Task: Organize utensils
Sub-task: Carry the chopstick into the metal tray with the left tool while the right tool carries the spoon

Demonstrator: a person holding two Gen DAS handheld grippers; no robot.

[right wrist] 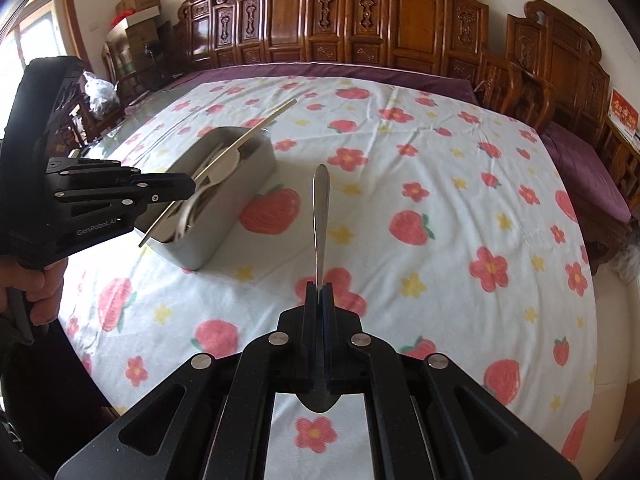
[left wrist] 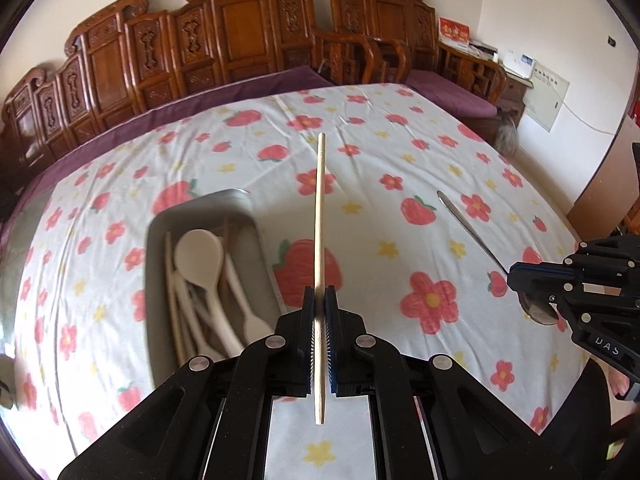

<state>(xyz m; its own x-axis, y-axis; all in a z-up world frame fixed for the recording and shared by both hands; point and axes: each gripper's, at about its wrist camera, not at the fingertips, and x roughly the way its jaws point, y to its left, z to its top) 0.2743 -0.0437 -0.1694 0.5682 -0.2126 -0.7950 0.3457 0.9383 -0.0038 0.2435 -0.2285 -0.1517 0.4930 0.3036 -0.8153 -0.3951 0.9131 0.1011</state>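
My left gripper (left wrist: 319, 300) is shut on a pale wooden chopstick (left wrist: 321, 216) that sticks up and away over the tablecloth. Just left of it lies a grey metal tray (left wrist: 256, 240) with white spoons (left wrist: 200, 258) and more chopsticks inside. My right gripper (right wrist: 320, 292) is shut on a metal spoon (right wrist: 321, 216), handle pointing forward, bowl back between the jaws. In the left wrist view the right gripper (left wrist: 520, 284) hangs at the right with the spoon (left wrist: 468, 228). In the right wrist view the left gripper (right wrist: 188, 190) holds its chopstick (right wrist: 244, 140) over the tray (right wrist: 248, 178).
A white cloth with red flowers and strawberries (left wrist: 432, 300) covers the table. Carved wooden benches (left wrist: 240, 32) with purple cushions line the far side. A hand (right wrist: 40, 292) grips the left handle. Boxes (right wrist: 140, 4) stand at the far left.
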